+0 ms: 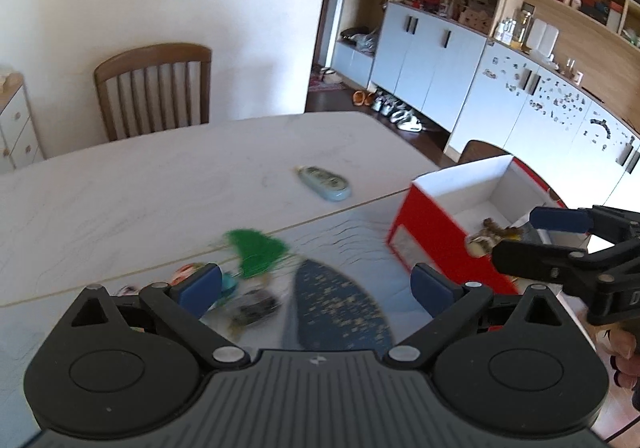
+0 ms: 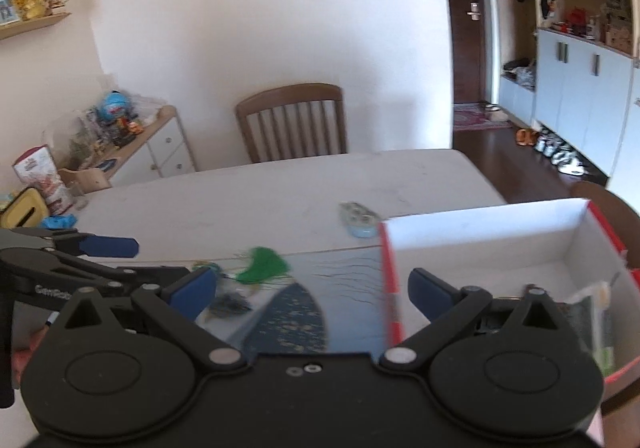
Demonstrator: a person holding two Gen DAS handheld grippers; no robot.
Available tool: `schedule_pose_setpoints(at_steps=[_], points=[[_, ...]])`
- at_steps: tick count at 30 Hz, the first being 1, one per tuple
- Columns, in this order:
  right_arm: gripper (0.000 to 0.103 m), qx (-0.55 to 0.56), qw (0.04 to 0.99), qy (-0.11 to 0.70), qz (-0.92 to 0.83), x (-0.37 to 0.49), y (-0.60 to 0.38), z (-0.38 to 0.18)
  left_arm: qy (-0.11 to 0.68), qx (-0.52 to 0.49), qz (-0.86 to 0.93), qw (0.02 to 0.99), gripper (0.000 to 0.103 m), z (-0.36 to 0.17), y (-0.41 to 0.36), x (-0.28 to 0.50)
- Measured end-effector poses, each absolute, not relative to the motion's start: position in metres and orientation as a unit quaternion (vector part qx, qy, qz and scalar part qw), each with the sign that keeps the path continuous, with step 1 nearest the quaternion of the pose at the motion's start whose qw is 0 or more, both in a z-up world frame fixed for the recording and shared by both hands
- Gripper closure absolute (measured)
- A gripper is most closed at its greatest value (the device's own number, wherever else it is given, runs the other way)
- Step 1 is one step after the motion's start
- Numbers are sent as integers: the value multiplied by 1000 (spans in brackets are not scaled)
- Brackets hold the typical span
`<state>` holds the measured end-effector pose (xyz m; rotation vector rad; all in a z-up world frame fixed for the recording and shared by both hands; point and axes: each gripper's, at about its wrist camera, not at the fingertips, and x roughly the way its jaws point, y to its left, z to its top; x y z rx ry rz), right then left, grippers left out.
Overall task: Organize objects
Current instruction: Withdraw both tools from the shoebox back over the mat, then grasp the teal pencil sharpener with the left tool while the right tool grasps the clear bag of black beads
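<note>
Left-wrist view first: my left gripper (image 1: 316, 288) has its blue-padded jaws spread wide with nothing between them, hanging over the blue-and-gold patterned mat (image 1: 340, 312) on the pale marble-look table (image 1: 140, 184). Just ahead of the left pad lies the green tassel (image 1: 256, 248) among a blurred cluster of small trinkets (image 1: 252, 308); a light-blue oval case (image 1: 324, 182) sits apart, further up the table. On the right stands the red cardboard box with white inside (image 1: 436, 224), already holding a few bits. I judge the next pick to be from that cluster, so I want to slow down, let the blur settle and centre one item between the pads before closing.

Right-wrist view: my right gripper (image 2: 312, 290) is also parted and empty, straddling the box's near red edge. The left tool shows at the left edge, near the tassel. I would keep the right one clear of the box wall so it does not nudge the box while the left hand works.
</note>
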<state>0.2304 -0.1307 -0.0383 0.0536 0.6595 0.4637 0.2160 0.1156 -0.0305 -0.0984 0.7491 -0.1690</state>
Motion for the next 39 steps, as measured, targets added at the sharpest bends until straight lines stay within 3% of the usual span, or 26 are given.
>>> schedule_pose_setpoints(at_steps=[16,29,39], points=[[2,-33,906,353,230,249,-60,-66,390,-61,0,919,2,-84,191,202],[16,-75,879,398,252,272,-10,-110,410,-33,24,911,3,-131,194,217],[27,-85,856,429,275,286,8,-131,422,-29,22,906,26,-148,183,227]])
